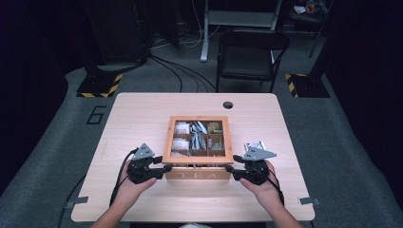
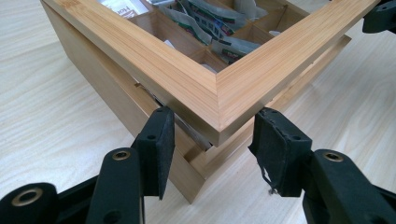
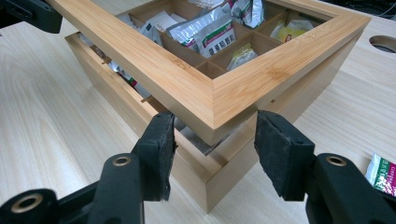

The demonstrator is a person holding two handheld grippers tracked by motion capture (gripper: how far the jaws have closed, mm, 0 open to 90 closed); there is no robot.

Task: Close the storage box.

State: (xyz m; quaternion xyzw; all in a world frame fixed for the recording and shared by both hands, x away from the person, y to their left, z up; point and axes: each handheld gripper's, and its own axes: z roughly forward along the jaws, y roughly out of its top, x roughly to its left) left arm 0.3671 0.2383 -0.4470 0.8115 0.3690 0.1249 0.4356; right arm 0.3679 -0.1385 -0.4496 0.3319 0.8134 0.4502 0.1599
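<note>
The tea box's (image 1: 198,142) lid frame (image 2: 215,93) hides the near compartments' contents. Packet (image 1: 198,127) lettering is too small to read. A loose packet (image 3: 384,173) is cut off at the right edge.

Left gripper (image 1: 166,167): held low in the left hand (image 1: 134,183), jaws pointed inward toward the right gripper.
Left jaws: parted, a gap kept between the pads (image 2: 159,149).
Right gripper (image 1: 229,167): held in the right hand (image 1: 261,185), mirrored opposite.
Right jaws: parted alike.
</note>
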